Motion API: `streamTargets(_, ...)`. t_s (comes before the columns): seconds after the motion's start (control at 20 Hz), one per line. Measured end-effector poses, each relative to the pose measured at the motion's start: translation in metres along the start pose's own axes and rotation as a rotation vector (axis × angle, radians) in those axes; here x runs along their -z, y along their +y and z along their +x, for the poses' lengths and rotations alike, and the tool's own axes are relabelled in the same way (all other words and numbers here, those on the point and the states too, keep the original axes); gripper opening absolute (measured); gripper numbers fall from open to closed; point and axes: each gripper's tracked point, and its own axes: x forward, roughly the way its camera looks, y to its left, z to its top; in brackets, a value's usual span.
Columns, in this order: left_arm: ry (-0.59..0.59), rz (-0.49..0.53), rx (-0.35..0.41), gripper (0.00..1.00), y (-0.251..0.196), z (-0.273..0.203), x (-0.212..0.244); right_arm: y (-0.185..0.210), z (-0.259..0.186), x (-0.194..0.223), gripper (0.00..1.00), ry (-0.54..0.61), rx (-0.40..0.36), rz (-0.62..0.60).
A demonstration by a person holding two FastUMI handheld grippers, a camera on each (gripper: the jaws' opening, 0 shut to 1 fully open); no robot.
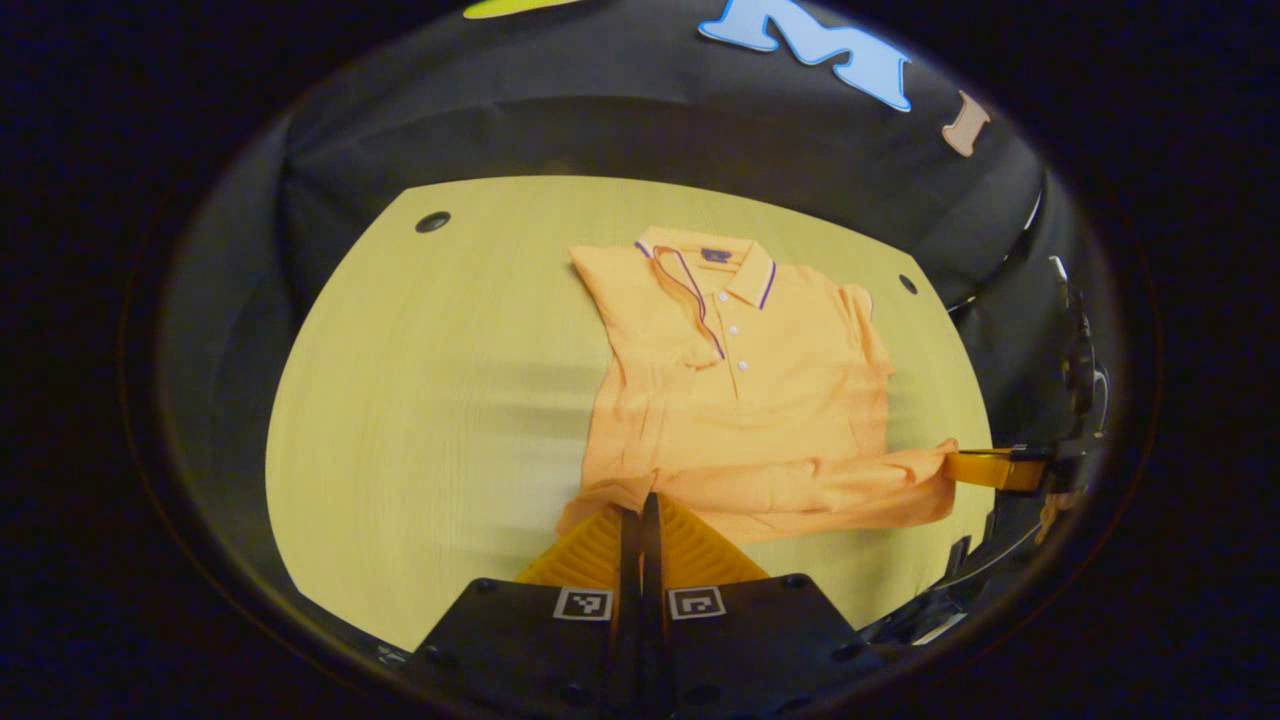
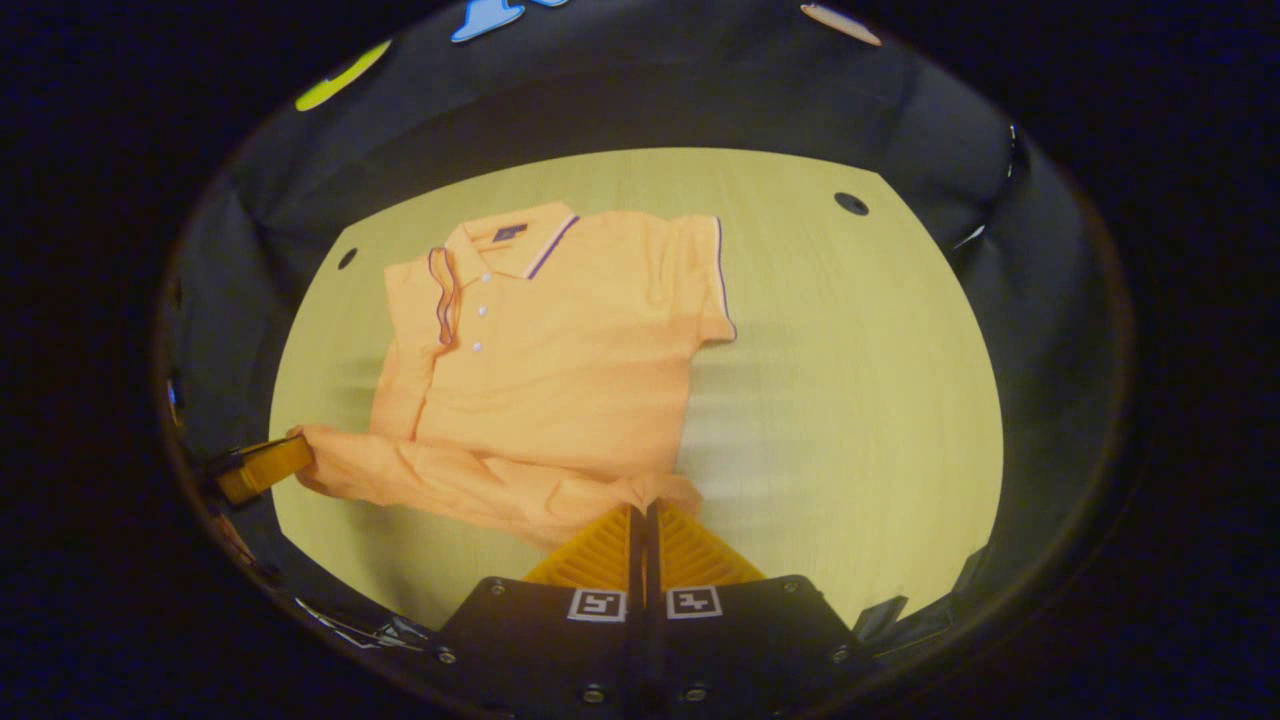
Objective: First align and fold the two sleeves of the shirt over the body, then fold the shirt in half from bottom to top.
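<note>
Orange fabric bunches right at the fingertips in both views. In the left gripper view, the left gripper (image 1: 641,510) sits at 6 o'clock with its two fingers pressed together on the bottom hem of the shirt (image 1: 745,400), pinching one lower corner. Off at 3 o'clock in that same view, the right gripper (image 1: 985,467) reaches in from the edge and meets the hem's other corner, the cloth stretched in a raised, wrinkled band between the two.

Switch to the right gripper view: the right gripper (image 2: 645,515) at 6 o'clock, fingers closed tight with hem fabric caught between them. Over at 9 o'clock, the left gripper (image 2: 268,466) touches the far hem corner.

Moving outward, the body of the shirt lies flat on the wooden table (image 1: 440,400), buttons up. In the left gripper view one side of the shirt is already folded inward over the chest. In the right gripper view a short sleeve (image 2: 708,280) with dark trim lies spread at 1 o'clock.

Farthest out, the collar (image 1: 710,265) with its dark stripe points toward 12 o'clock, near the table's back edge.
</note>
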Motion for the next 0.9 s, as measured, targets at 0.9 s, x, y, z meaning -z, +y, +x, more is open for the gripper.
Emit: streamTargets(0.9,-0.251,-0.054,0.035,0.06,-0.003,0.123,-0.238,-0.016,0.093,-0.242,0.0,-0.255,-0.056,0.122)
